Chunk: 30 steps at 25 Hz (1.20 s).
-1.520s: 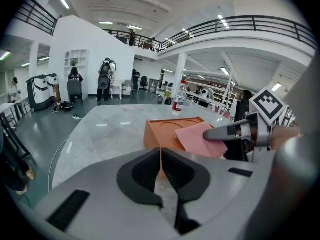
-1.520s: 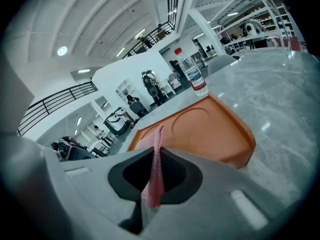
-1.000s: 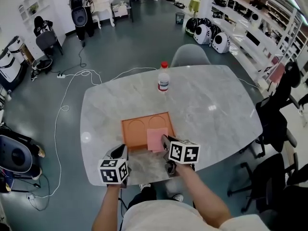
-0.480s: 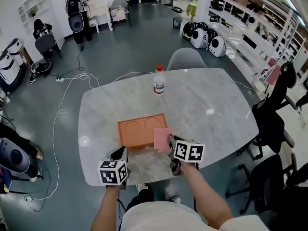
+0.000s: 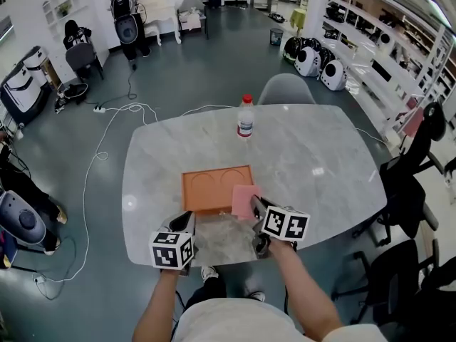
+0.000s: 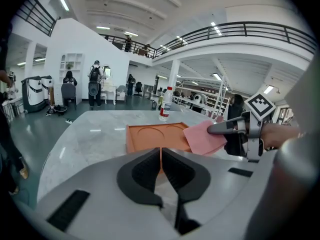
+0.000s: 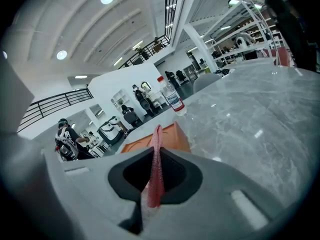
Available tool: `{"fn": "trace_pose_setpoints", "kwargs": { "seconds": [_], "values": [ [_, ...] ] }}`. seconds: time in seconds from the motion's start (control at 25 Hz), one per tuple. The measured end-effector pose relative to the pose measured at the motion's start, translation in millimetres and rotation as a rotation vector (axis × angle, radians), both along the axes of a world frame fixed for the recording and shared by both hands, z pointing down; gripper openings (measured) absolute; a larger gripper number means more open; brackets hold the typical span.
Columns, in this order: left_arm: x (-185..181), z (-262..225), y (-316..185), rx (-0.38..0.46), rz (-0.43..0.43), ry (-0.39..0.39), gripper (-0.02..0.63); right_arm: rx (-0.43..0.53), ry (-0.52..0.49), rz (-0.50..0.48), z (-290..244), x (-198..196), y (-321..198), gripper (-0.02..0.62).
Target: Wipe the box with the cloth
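The flat orange box (image 5: 216, 188) lies on the marble table (image 5: 313, 148) in front of me, also in the left gripper view (image 6: 155, 135). A pink cloth (image 5: 244, 200) hangs over the box's right near corner, pinched in my right gripper (image 5: 255, 209). The cloth (image 7: 155, 169) runs edge-on between that gripper's closed jaws (image 7: 156, 176), with the orange box (image 7: 170, 136) just beyond. My left gripper (image 5: 182, 224) sits at the table's near edge, left of the box, with its jaws (image 6: 160, 166) pressed together and nothing between them. From the left gripper view the cloth (image 6: 204, 138) and right gripper (image 6: 235, 129) are at the right.
A water bottle with a red cap (image 5: 245, 117) stands at the far side of the table. A grey chair (image 5: 285, 89) is behind the table, black office chairs (image 5: 410, 184) at the right. Cables (image 5: 107, 130) trail on the floor at the left.
My right gripper has drawn the pink cloth rightwards off the box's middle towards its right near corner. The left gripper has stayed in place.
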<state>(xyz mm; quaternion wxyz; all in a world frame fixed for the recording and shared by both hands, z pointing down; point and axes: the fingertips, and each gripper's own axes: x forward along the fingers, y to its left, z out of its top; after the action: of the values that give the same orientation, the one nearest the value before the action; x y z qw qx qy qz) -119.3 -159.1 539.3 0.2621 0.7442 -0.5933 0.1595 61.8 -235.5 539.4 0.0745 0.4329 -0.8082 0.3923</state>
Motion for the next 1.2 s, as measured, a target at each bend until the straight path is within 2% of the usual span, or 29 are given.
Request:
{"fn": "trace_pose_setpoints", "kwargs": {
  "seconds": [0.4,0.56,0.88,1.2],
  "values": [
    [-3,-5,21,0.038,-0.062,0.021,0.017,0.079,-0.125,-0.137,-42,-35,24,0.017],
    [-8,-1,35,0.025,-0.084,-0.001,0.015,0.115,-0.179,-0.244,-51,-62,44,0.017],
    [-25,-1,57,0.011,-0.128,-0.005,0.015,0.160,-0.156,-0.454,-32,-129,86,0.017],
    [-33,3,66,0.008,-0.154,0.007,0.015,0.248,-0.069,-0.536,0,-165,103,0.017]
  ]
}}
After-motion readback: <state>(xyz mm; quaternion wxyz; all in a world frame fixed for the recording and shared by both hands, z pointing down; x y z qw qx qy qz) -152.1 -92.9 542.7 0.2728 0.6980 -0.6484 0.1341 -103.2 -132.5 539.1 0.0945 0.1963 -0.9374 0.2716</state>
